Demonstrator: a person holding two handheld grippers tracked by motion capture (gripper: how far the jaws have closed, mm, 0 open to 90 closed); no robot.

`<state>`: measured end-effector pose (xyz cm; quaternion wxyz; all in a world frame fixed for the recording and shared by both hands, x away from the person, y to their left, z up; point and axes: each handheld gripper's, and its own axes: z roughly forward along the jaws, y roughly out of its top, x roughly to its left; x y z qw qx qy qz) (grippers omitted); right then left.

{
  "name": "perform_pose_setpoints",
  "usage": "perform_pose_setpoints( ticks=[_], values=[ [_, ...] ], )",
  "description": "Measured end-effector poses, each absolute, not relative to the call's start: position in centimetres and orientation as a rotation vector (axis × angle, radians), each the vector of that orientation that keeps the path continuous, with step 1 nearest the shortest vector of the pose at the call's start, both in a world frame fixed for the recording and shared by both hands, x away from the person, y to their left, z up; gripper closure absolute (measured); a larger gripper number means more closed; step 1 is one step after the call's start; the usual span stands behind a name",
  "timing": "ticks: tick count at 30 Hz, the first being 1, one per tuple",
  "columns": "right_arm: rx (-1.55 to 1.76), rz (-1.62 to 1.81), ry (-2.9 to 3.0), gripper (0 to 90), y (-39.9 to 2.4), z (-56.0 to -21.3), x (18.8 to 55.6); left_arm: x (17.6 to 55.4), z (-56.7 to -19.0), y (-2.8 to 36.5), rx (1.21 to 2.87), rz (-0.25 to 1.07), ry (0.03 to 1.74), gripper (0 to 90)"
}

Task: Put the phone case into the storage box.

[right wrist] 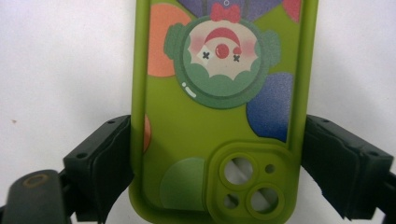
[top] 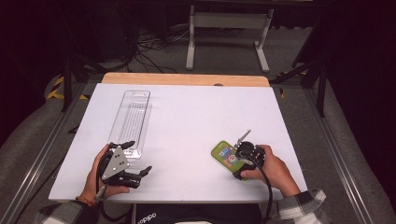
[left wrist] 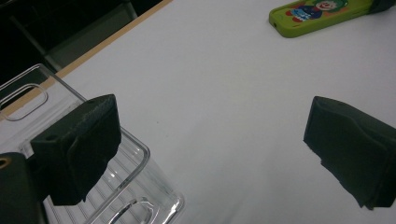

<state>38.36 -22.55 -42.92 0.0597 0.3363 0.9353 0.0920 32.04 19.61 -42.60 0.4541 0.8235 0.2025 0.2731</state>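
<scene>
We note first the green phone case, which lies closest to the lens in the right gripper view: it sits back-up on the white table, clown print and camera cut-outs facing us, with the cut-out end nearest the gripper. The right gripper has one jaw at each long edge of the case; both pads sit against the edges or just beside them, so we record a narrow grasp around the case, though we cannot tell how firmly it presses.

In the high view the case lies at the near right of the table, partly under the right gripper and the hand holding it.

Container: one clear plastic tray, long and ribbed, at the left of the table, running away from the person. We see nothing inside it in either the high view or the left gripper view.

The left gripper rests at the tray's near end, jaws spread wide, holding nothing. In the left gripper view one jaw overlaps the tray's near corner; we cannot tell if it touches. The other jaw stands over bare table.

The left gripper view also shows the case far off, side-on, revealing its raised rim. The clown print reads in detail in the right gripper view.
</scene>
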Motion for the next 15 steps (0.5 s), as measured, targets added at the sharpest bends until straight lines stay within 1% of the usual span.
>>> perform_pose_setpoints(
  ticks=[4,15],
  values=[
    [0.979,0.310,2.835,16.2,-22.6,-42.9,38.2,32.1,-42.6,19.5,2.040,0.686,0.495,5.1],
    [0.949,0.450,2.748,17.0,-22.8,-42.4,38.1,31.9,-42.1,18.2,2.013,0.728,0.463,5.9]
  ],
)
